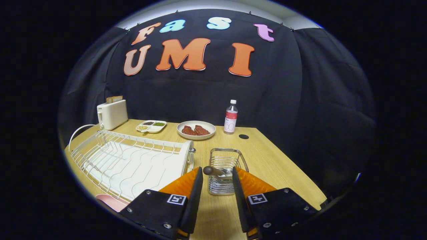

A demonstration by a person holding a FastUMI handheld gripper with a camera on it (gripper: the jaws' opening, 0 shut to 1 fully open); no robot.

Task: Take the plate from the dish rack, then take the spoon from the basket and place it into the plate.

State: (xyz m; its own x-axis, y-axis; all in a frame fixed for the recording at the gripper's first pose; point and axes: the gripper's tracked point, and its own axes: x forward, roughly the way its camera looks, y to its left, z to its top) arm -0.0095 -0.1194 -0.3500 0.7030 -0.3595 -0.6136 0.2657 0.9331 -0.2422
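A metal wire basket [228,156] stands on the wooden table just ahead of my fingers. The spoon [215,171] sticks out of it, its dark handle end lying in the gap between my fingertips. My gripper [217,175] is open, one finger on each side of the handle; I cannot tell whether either touches it. The white wire dish rack [133,160] lies left of the basket with no dishes in it. A pink plate [108,201] rests on the table beside the rack's near corner, left of my left finger.
Along the back stand a white toaster [112,114], a sectioned dish of seeds [151,126], a plate with meat [196,130] and a bottle [231,117]. A cable hole [244,136] sits near the bottle. The table's edge [300,166] runs along the right.
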